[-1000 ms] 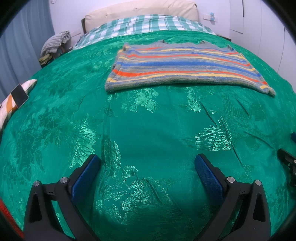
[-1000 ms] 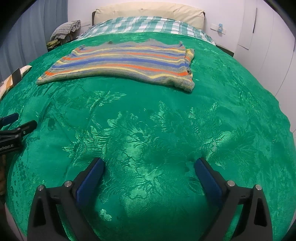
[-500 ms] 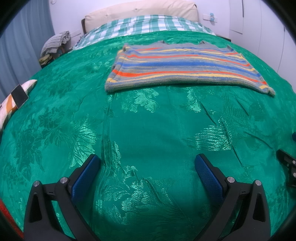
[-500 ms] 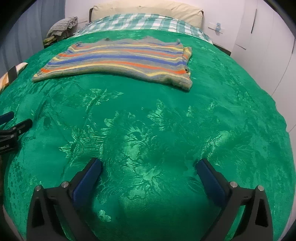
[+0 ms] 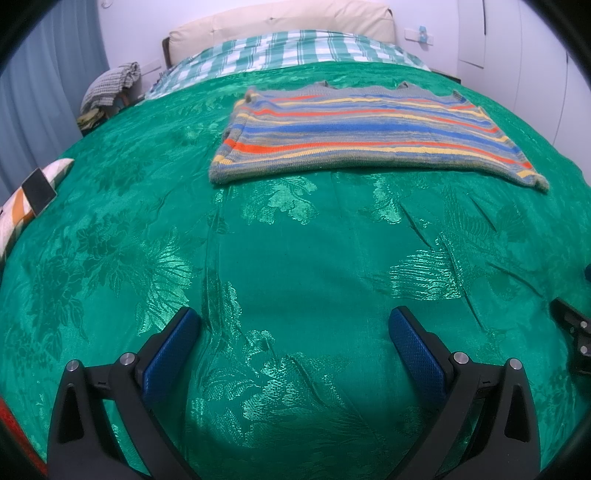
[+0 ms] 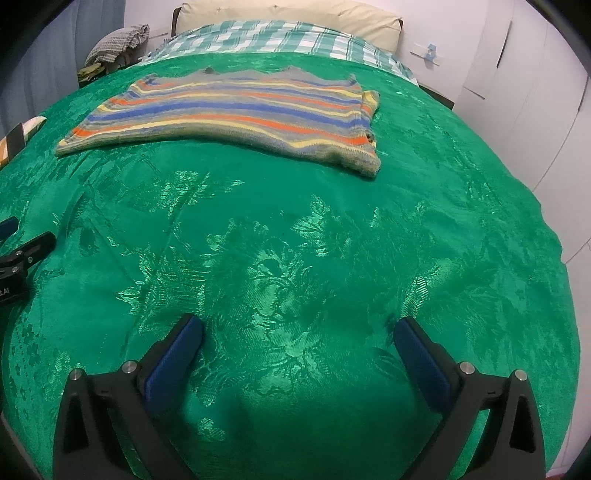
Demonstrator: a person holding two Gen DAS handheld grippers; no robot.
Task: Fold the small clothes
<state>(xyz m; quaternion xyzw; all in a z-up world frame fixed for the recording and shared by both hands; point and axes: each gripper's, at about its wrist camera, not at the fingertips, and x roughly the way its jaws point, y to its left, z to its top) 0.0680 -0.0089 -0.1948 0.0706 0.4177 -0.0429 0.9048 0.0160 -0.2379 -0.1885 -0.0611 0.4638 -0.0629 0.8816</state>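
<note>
The striped knit sweater (image 5: 365,134) in grey, blue, orange and yellow lies flat across the far half of the green floral satin bedspread (image 5: 295,258), short of the green checked sheet (image 5: 280,48) and cream headboard (image 5: 273,18). The left gripper (image 5: 293,328) and right gripper (image 6: 297,334) hover over the near edge, fingers spread wide, holding nothing.

Open green bedspread (image 5: 295,258) lies between both hand-held grippers and the striped sweater (image 5: 354,136), with nothing in the way. At the left edge a striped cushion (image 5: 22,206) carries what looks like a phone (image 5: 38,190); clothes (image 5: 110,86) pile beyond the far-left corner.
</note>
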